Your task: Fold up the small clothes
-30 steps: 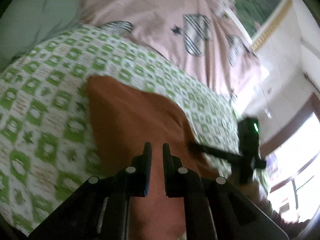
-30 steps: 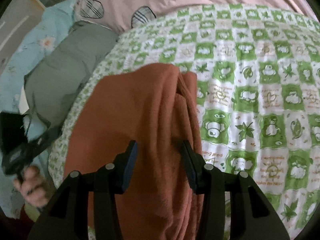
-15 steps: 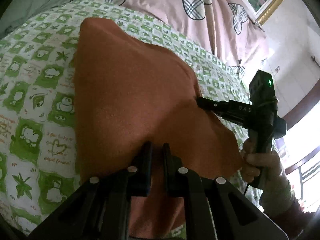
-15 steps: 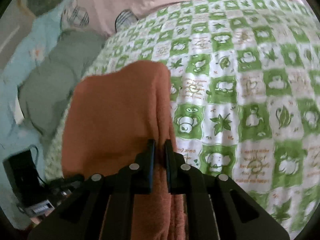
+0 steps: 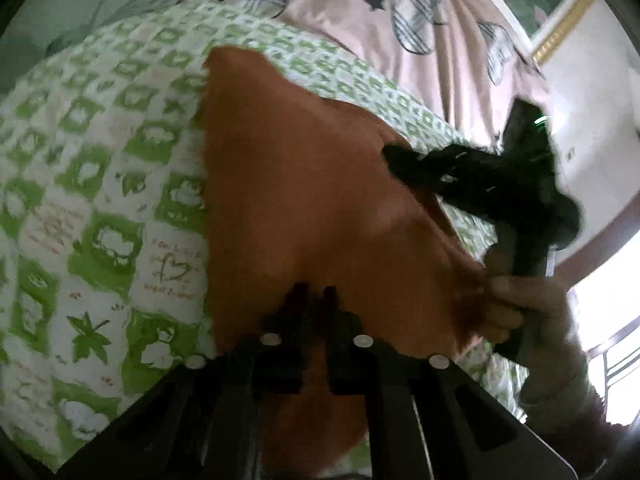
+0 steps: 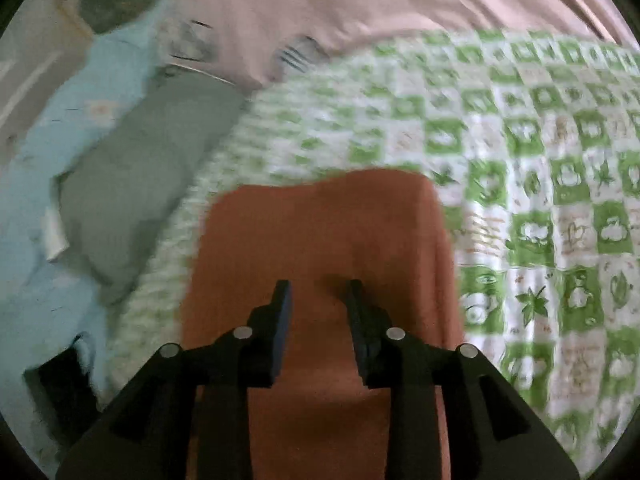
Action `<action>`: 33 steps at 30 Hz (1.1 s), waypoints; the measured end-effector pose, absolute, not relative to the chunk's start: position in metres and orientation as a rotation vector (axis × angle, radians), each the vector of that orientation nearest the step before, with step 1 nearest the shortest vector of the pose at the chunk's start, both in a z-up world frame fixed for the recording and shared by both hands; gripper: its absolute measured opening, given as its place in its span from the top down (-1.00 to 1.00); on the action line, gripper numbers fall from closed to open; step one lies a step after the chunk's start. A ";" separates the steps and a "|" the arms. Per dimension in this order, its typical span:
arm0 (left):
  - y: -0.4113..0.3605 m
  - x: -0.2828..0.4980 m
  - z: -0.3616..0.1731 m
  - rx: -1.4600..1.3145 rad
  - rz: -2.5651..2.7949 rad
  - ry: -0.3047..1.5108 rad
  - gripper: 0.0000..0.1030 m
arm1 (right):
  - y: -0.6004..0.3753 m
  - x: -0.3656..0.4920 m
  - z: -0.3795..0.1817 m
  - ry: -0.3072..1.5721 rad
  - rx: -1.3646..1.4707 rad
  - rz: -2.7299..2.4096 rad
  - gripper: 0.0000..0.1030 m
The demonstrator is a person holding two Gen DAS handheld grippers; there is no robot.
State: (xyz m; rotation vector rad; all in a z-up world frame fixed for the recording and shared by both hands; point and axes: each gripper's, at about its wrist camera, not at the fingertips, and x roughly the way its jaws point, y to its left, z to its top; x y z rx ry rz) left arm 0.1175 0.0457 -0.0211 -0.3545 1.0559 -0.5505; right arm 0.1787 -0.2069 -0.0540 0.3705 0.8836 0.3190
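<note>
A rust-orange garment (image 5: 304, 200) lies folded on the green-and-white checked bedsheet (image 5: 100, 184). My left gripper (image 5: 316, 294) is shut on the garment's near edge. In the same view my right gripper (image 5: 394, 158) reaches in from the right over the garment's far right corner, held by a hand (image 5: 516, 300). In the right wrist view the garment (image 6: 320, 232) lies flat as a neat rectangle, and my right gripper (image 6: 318, 290) is open above it, holding nothing.
A pink quilt with plaid hearts (image 5: 380, 28) lies beyond the sheet. A grey-green pillow (image 6: 136, 176) and a light blue floral cover (image 6: 40, 208) lie at the left of the sheet. A wall and window (image 5: 600, 280) are at the right.
My right gripper was shut on the garment's edge half a second ago and has now opened and let go. The garment now lies flatter. My left gripper stays shut on it.
</note>
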 end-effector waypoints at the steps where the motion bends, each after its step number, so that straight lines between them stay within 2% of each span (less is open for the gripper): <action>1: 0.047 0.120 -0.023 -0.374 -0.551 1.062 0.96 | -0.211 0.185 -0.062 0.891 0.394 0.323 0.61; 3: 0.045 0.122 -0.023 -0.362 -0.544 1.065 0.97 | -0.218 0.187 -0.064 0.885 0.399 0.309 0.81; 9: 0.048 0.111 -0.005 -0.360 -0.557 1.049 0.93 | -0.228 0.138 -0.040 0.863 0.416 0.362 0.71; 11: 0.055 0.098 0.006 -0.344 -0.589 1.023 0.89 | -0.226 0.108 -0.034 0.854 0.394 0.412 0.62; 13: 0.057 0.083 0.014 -0.310 -0.622 1.006 0.82 | -0.227 0.081 -0.035 0.860 0.352 0.430 0.15; 14: 0.056 0.077 0.014 -0.280 -0.620 1.010 0.75 | -0.228 0.069 -0.038 0.865 0.327 0.421 0.07; 17: 0.056 0.066 -0.004 -0.209 -0.553 1.050 0.74 | -0.242 0.041 -0.059 0.902 0.234 0.307 0.05; 20: 0.067 0.061 -0.018 -0.283 -0.545 1.065 0.75 | -0.262 0.034 -0.076 0.936 0.260 0.211 0.04; 22: 0.065 0.061 -0.016 -0.275 -0.533 1.058 0.75 | -0.272 0.031 -0.074 0.911 0.338 0.230 0.04; 27: 0.060 0.054 -0.006 -0.236 -0.495 1.041 0.67 | -0.271 0.016 -0.050 0.830 0.326 0.236 0.04; 31: 0.066 0.043 0.003 -0.282 -0.462 1.026 0.36 | -0.261 0.001 -0.038 0.803 0.315 0.263 0.04; 33: 0.068 0.036 0.010 -0.280 -0.431 1.009 0.11 | -0.255 -0.007 -0.033 0.796 0.304 0.272 0.04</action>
